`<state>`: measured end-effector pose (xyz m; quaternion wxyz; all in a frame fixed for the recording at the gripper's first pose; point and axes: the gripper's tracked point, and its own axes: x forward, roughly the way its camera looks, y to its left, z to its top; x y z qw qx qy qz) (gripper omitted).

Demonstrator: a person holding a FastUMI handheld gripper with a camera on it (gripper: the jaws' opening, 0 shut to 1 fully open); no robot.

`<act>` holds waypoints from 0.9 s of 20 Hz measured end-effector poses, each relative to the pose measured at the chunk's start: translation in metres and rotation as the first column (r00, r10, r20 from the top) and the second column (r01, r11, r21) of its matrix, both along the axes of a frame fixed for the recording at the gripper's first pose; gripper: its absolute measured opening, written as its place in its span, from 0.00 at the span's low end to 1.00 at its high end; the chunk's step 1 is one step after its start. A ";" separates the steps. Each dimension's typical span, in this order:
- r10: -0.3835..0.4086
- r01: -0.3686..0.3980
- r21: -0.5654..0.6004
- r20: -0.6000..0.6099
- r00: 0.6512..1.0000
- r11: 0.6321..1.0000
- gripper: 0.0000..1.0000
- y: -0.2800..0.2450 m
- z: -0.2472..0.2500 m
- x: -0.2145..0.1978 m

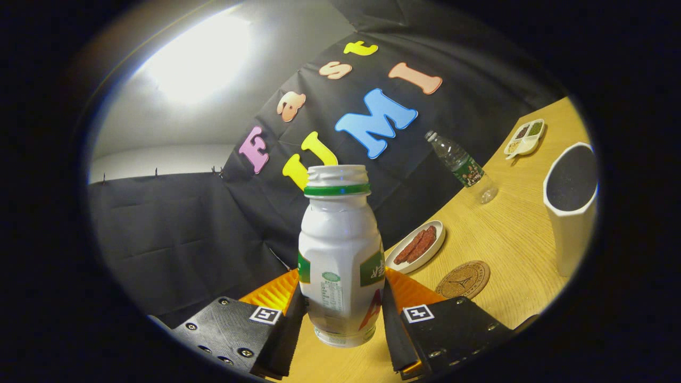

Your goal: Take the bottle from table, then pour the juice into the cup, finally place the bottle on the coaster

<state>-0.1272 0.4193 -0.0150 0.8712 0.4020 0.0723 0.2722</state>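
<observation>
In the gripper view, the gripper [340, 319] clamps both fingers on the white juice bottle [340, 255], uncapped and lifted off the wooden table [511, 250]. Beyond to the right lie the cork coaster [463, 279], then the white cup [572, 207]

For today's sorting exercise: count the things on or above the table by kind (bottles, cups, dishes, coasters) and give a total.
Bottles: 2, the white juice bottle between the tongs and the clear water bottle.
Cups: 1, the white cup.
Dishes: 2, the oval plate and the divided tray.
Coasters: 1, the round coaster.
Total: 6
</observation>
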 end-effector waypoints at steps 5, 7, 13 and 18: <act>-0.027 0.030 0.164 -0.017 0.999 0.986 0.68 -0.018 0.012 0.004; -0.034 0.039 0.222 -0.025 0.999 0.974 0.68 -0.025 0.016 0.007; -0.039 0.049 0.367 -0.037 0.999 0.929 0.68 -0.043 0.026 0.009; -0.037 0.051 0.449 -0.040 0.999 0.892 0.68 -0.052 0.038 0.014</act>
